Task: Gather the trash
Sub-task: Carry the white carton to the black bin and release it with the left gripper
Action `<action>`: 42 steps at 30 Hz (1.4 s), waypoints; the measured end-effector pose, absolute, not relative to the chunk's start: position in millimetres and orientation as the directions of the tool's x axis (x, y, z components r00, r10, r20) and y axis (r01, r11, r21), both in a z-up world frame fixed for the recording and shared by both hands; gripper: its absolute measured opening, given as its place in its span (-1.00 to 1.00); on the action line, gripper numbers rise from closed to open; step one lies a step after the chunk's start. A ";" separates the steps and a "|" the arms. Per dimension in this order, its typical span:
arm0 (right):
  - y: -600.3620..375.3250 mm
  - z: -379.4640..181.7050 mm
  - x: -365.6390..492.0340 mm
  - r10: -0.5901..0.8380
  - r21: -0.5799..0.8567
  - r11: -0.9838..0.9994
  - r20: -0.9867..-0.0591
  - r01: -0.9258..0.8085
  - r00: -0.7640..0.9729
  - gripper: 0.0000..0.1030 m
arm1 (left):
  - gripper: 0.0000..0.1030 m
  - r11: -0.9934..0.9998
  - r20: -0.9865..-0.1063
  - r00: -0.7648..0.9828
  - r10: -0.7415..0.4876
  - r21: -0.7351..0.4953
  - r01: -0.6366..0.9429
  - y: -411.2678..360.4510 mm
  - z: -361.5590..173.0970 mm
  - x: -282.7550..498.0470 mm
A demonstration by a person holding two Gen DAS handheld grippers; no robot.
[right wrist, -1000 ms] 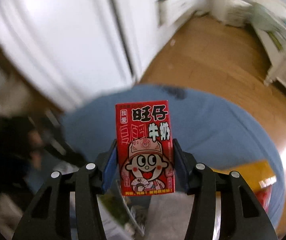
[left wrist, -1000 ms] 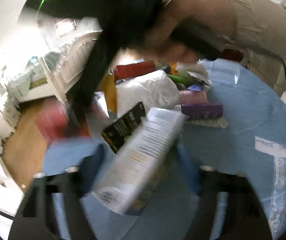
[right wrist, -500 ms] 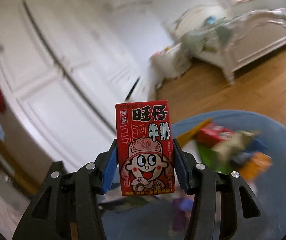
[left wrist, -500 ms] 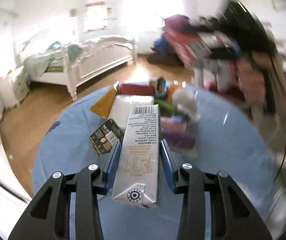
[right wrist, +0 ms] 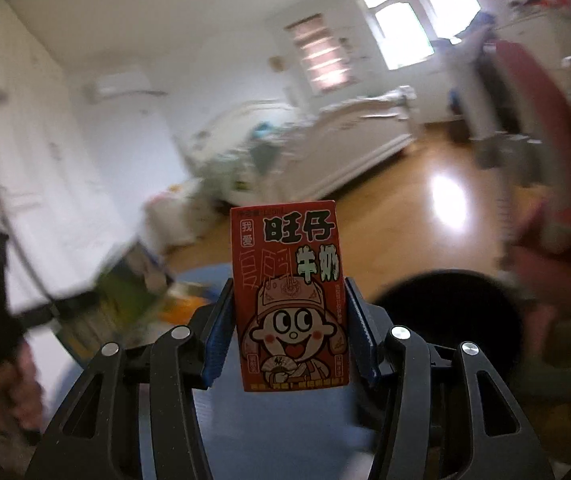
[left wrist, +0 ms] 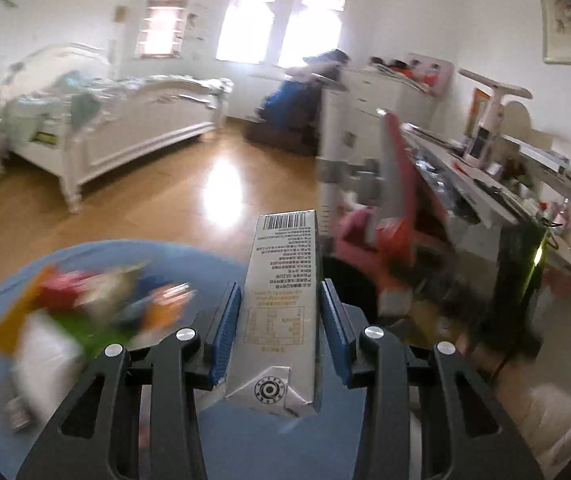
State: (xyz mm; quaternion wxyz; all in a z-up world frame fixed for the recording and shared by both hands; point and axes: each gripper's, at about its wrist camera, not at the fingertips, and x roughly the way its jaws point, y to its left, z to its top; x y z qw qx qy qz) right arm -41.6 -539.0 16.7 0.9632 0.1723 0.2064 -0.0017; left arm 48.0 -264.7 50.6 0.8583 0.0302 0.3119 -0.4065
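Gripping a tall pale drink carton [left wrist: 281,304] between the blue pads of the left gripper [left wrist: 279,320] and a small red milk box [right wrist: 290,300] between those of the right gripper [right wrist: 289,320], both clamped by their narrow sides and held clear above the blue table [left wrist: 157,256], probably for carrying to the round black bin [right wrist: 449,320] just ahead of the right one. Showing barcode and fine print on the pale, crumpled-bottomed carton; cartoon face and bold characters on the undented red one.
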 end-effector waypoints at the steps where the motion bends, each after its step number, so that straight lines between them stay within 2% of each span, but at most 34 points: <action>1: -549.5 6.9 -43.8 0.036 0.317 0.942 -0.413 0.107 0.910 0.00 | -0.22 0.641 -0.565 0.438 -0.699 -0.224 0.734 -289.9 46.6 53.0; 5: -583.9 -34.9 -37.0 -0.049 0.307 0.927 -0.474 0.217 0.879 0.01 | -0.22 0.593 -0.605 0.350 -0.716 -0.261 0.762 -356.0 20.9 62.7; 10: -623.0 -75.0 -23.4 -0.058 0.342 0.899 -0.528 0.274 0.847 0.01 | -0.22 0.609 -0.699 0.246 -0.672 -0.332 0.720 -416.7 -26.6 99.2; 18: -638.8 -119.6 0.8 -0.011 0.428 0.846 -0.582 0.318 0.813 0.00 | -0.22 0.614 -0.744 0.221 -0.630 -0.303 0.729 -447.7 -41.8 110.4; 25: -640.9 -132.0 8.9 0.036 0.456 0.836 -0.602 0.306 0.798 0.05 | -0.17 0.644 -0.781 0.232 -0.580 -0.264 0.718 -456.7 -45.9 117.4; 26: -640.9 -132.9 9.8 0.043 0.460 0.834 -0.604 0.304 0.796 0.15 | -0.03 0.651 -0.786 0.236 -0.571 -0.259 0.713 -457.4 -46.5 118.5; 27: -640.3 -132.9 9.4 0.046 0.464 0.833 -0.602 0.303 0.797 0.32 | 0.26 0.657 -0.789 0.238 -0.566 -0.258 0.708 -456.6 -46.7 119.3; 29: -639.0 -129.2 5.5 0.034 0.464 0.832 -0.590 0.304 0.807 0.46 | 0.46 0.654 -0.778 0.246 -0.578 -0.261 0.710 -453.8 -42.6 117.9; 37: -622.3 -99.3 -6.6 0.045 0.461 0.846 -0.563 0.268 0.825 0.46 | 0.48 0.631 -0.724 0.315 -0.613 -0.210 0.747 -419.6 -4.4 87.7; 42: -593.4 -62.1 -2.5 0.098 0.452 0.874 -0.528 0.181 0.844 0.56 | 0.53 0.687 -0.677 0.406 -0.614 -0.204 0.698 -358.2 25.4 82.8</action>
